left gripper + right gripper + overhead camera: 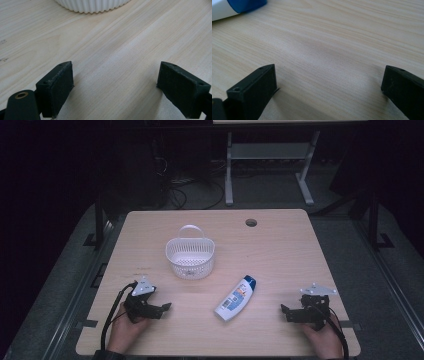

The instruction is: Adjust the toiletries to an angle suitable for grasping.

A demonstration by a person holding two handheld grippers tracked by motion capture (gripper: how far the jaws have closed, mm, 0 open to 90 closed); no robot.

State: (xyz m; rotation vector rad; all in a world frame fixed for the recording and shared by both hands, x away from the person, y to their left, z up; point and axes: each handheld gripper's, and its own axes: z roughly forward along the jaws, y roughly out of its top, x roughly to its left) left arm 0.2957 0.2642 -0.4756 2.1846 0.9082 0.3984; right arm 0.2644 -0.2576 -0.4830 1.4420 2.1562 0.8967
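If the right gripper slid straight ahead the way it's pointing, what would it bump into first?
Probably the white bottle. The right gripper, fingers open and empty, points left across the table toward it. Its own view shows the bottle's blue cap off to the upper left, so it might only graze it.

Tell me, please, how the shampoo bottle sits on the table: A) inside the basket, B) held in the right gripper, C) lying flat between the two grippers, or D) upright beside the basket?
C: the shampoo bottle lies flat on the table, between the left gripper and the right gripper, outside the basket.
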